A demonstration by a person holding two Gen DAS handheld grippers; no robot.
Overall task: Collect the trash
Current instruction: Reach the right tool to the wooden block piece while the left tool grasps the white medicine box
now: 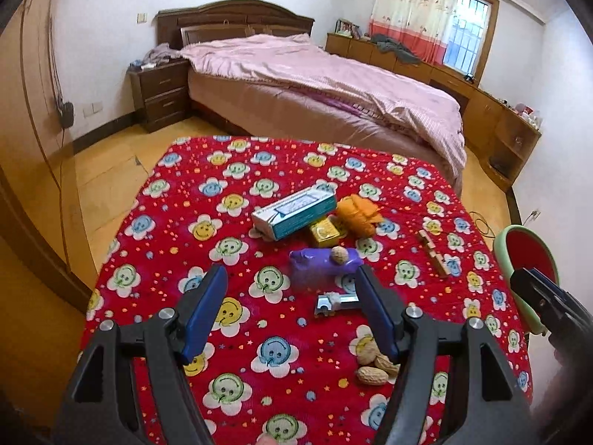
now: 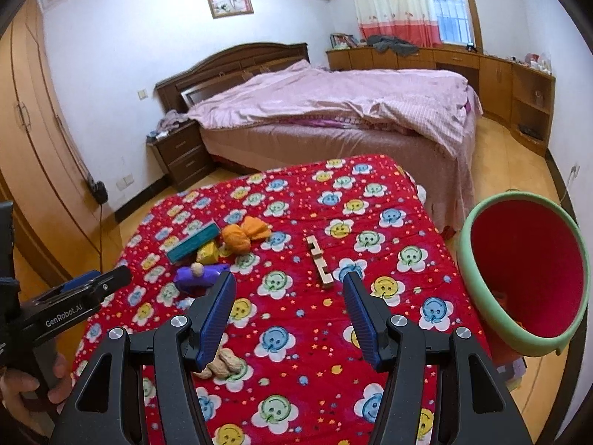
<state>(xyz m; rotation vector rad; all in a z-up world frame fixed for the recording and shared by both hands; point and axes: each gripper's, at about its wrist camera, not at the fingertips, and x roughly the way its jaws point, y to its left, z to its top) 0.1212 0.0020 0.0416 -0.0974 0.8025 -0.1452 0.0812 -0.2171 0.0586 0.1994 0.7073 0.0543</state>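
1. A surface (image 1: 166, 230) covered in a red cloth printed with smiling flowers fills the lower part of both views, with a bed (image 2: 333, 111) under a pink quilt behind it.
2. The left tool (image 1: 291, 296) hovers over the near part of the surface, its blue-padded jaws spread wide and gripping nothing.
3. The right tool (image 2: 289, 300) is likewise released, jaws apart and empty, above the cloth.
4. The landmark is a purple wrapper (image 1: 324, 259) near the middle of the surface; a walnut-like shell (image 1: 340, 254) rests on top of it.
5. Just behind the purple wrapper lie a teal and white carton (image 1: 294, 213), a small yellow packet (image 1: 325, 231) and a crumpled orange piece (image 1: 357, 213), bunched together.
6. Just in front of the purple wrapper lies a small silver and white scrap (image 1: 335, 303).
7. Nearer the camera than the purple wrapper, a cluster of peanut shells (image 1: 372, 365) sits beside the left tool's right jaw.
8. To the right of the purple wrapper lies a light wooden notched strip (image 2: 318, 263).
9. Farther right, beyond the surface's edge, stands a green-rimmed bin (image 2: 481, 296) with a red interior, its opening tilted toward the camera.
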